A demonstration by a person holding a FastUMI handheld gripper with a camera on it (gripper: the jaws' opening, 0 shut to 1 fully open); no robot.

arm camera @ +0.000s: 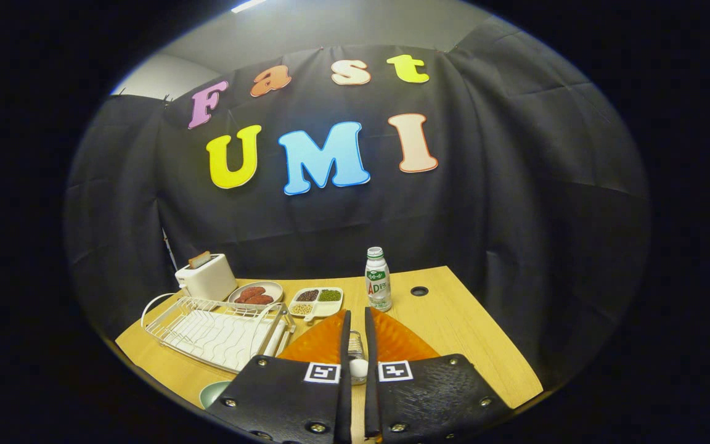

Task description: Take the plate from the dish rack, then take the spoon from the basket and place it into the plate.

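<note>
We are seeing the toaster [208,277] at the far left of the table [466,333], with the empty dish rack [219,333] in front of it. Moving right, a red-food dish [256,293], a divided tray [317,301] and a bottle [378,279] are standing. The gripper [357,320] is clamping the orange plate [401,342] edge-on between nearly closed fingers.
</note>
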